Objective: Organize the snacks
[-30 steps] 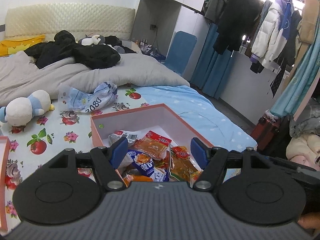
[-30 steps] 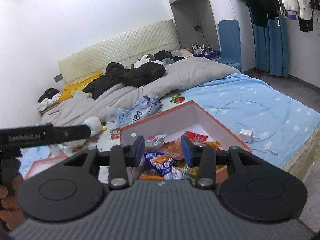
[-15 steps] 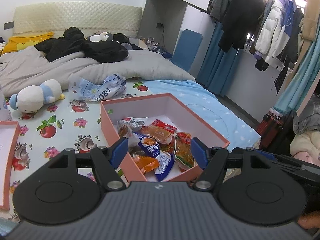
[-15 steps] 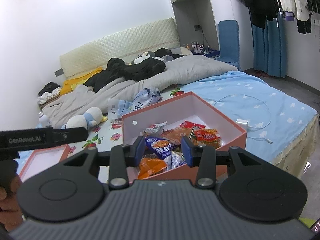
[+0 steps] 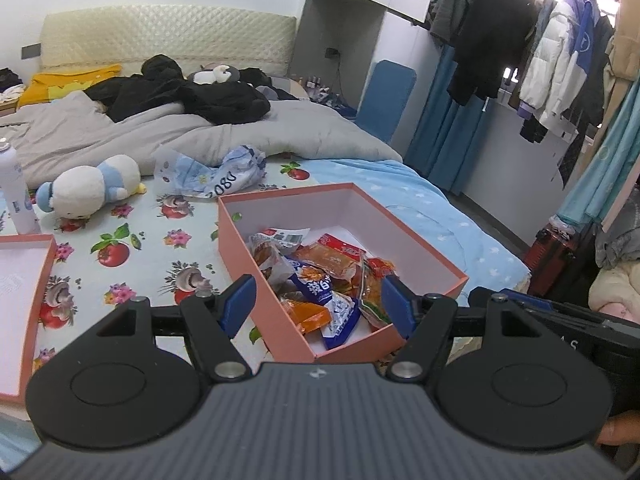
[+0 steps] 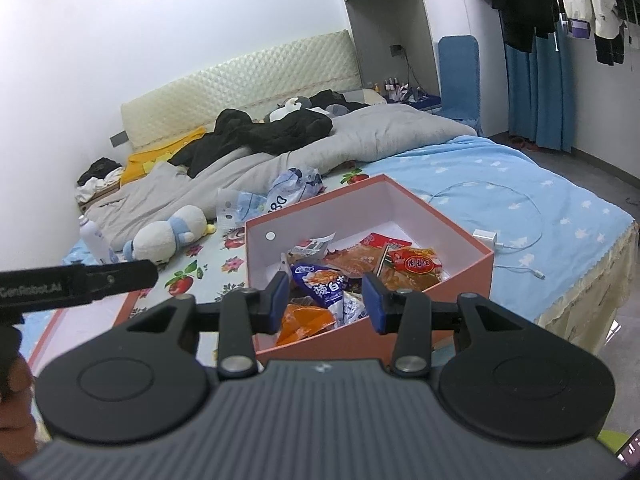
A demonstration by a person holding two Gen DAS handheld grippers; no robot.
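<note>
Left wrist view: my left claw (image 5: 316, 306) gapes empty, hiding the pink box's (image 5: 404, 226) near corner; the box sits farther off than before.

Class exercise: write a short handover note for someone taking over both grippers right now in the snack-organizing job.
Left gripper: open, empty, near the box's front corner.
Right gripper: open, empty, same approach.
Snack packets: heaped loosely inside the pink box on the bed.
Second pink tray: to the left, no snacks visible in it.
Done: nothing sorted yet.
Left: pick out packets and arrange them.
</note>
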